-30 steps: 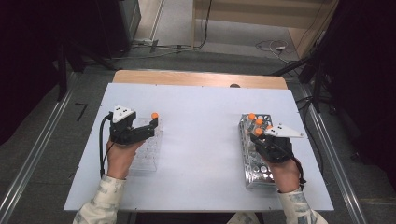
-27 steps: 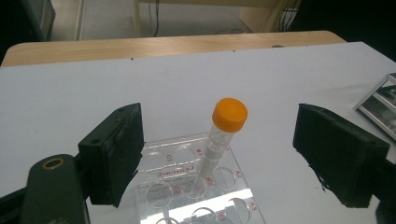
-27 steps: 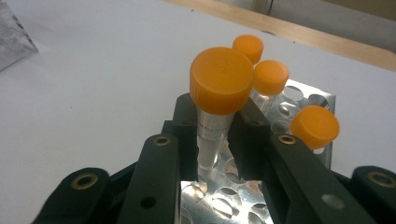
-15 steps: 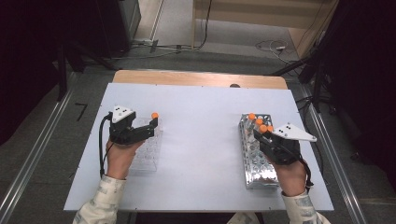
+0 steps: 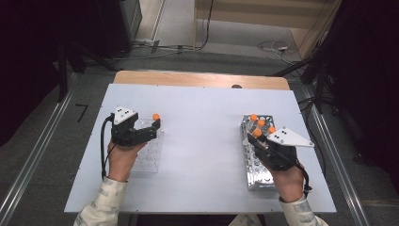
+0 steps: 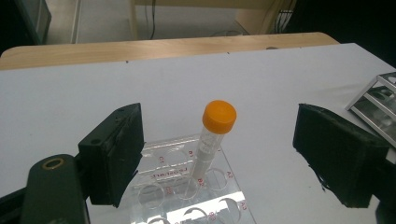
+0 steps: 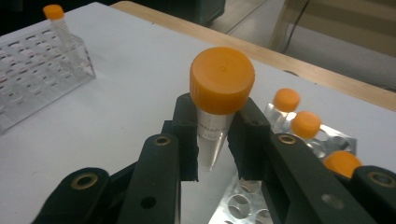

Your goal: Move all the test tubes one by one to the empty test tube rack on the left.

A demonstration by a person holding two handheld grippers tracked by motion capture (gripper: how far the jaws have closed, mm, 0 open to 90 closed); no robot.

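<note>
Pinching capped tube, right gripper; left gripper wide open, tube tip hidden.

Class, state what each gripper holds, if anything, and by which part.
The right gripper holds an orange-capped tube by its upper body, just under the cap. The left gripper is open and holds nothing.
</note>
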